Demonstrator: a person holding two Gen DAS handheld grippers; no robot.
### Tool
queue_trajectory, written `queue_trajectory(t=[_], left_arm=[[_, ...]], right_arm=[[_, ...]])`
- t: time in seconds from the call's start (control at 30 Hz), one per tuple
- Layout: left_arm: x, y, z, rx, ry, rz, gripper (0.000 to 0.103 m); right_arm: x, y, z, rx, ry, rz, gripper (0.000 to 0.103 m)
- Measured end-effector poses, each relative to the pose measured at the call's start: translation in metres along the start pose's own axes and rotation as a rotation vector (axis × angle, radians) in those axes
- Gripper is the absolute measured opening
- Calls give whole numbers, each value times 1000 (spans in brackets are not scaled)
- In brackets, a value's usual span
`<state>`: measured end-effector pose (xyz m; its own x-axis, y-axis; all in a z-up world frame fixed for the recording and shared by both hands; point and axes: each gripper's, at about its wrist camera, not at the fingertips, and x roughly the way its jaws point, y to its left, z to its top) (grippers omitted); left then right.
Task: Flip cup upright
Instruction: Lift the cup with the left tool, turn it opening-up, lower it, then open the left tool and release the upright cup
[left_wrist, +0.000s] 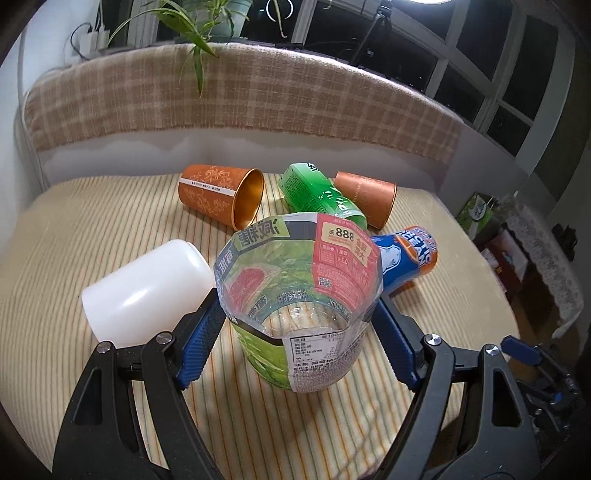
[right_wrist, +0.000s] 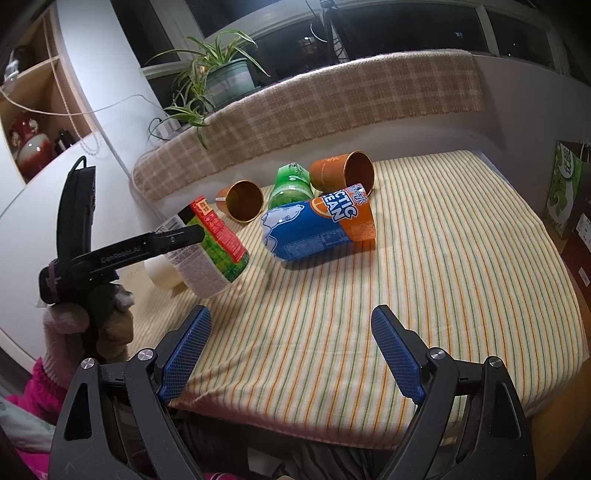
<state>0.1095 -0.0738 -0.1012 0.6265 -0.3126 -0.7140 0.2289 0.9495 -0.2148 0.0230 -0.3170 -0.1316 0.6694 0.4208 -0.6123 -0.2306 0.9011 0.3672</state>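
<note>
My left gripper is shut on a cut-bottle cup with a green and red label. The cup's open mouth faces up and toward me, tilted, its base near the striped cloth. In the right wrist view the same cup hangs tilted just above the cloth in the left gripper. My right gripper is open and empty near the front edge of the table.
Lying on their sides on the striped tablecloth are a white cup, two orange cups, a green cup and a blue and orange cup. A plaid cushion backs the table.
</note>
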Motion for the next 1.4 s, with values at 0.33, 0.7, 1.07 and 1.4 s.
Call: queue_trajectory(t=[0.33, 0.7, 1.07, 1.4], left_arm=[[7, -12, -11, 71, 17, 22, 81], [4, -22, -23, 102, 23, -7, 83], [5, -24, -36, 75, 69, -62, 89], [-20, -8, -55, 27, 34, -26, 89]], right_arm=[[0, -3, 0, 25, 1, -2, 88], [-1, -1, 1, 22, -3, 3, 89], [-7, 1, -1, 14, -13, 9, 88], [-16, 10, 2, -29, -66, -2, 88]])
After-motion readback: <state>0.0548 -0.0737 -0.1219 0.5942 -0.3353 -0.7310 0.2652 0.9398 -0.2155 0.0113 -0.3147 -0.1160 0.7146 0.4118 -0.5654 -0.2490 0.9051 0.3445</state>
